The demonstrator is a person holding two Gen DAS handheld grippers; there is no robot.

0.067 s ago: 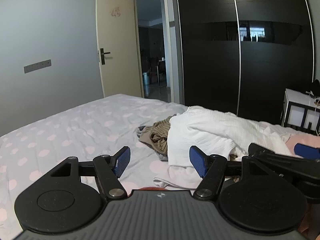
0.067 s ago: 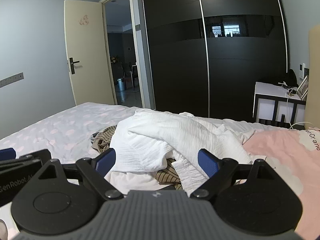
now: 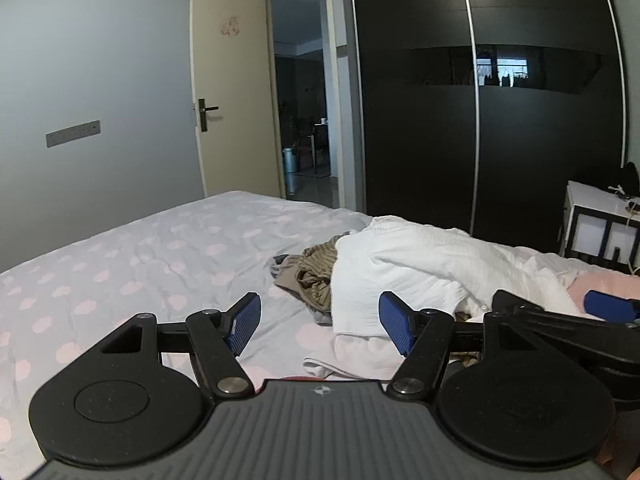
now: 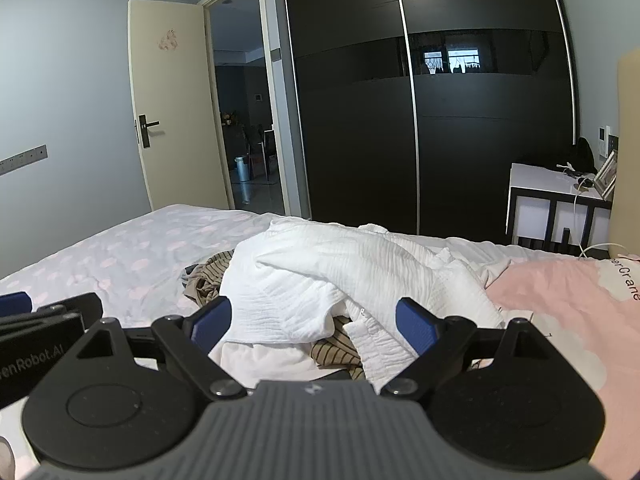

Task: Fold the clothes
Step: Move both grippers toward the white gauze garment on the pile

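Clearly the folding has not begun: the clothes lie in a loose heap on the bed (image 3: 132,256), and both tools hang short of it with nothing between their fingers. The left gripper (image 3: 320,322) has its jaws spread wide and empty, tipped a little downward toward the near edge of the heap; the right gripper (image 4: 314,324) is likewise wide open and empty, with the pile straight ahead. On top sits a crumpled white garment (image 4: 320,276), draped over a brown striped garment (image 3: 316,276) that pokes out at its left side and again at the near edge, and a pale, soft piece (image 4: 260,356) lies underneath nearest the grippers. The step in hand looks like picking one item out of the heap. I judge the next move calls for pinching the white garment by an edge or a corner, one gripper at each side, and lifting it clear so it can be spread flat on the dotted sheet to the left. The tangle is the obstacle: a deep grab may drag the striped piece along. A pink blanket (image 4: 568,304) covers the bed to the right, so free room lies leftward. A dark wardrobe (image 4: 440,120) and a white side table (image 4: 552,188) stand well beyond.
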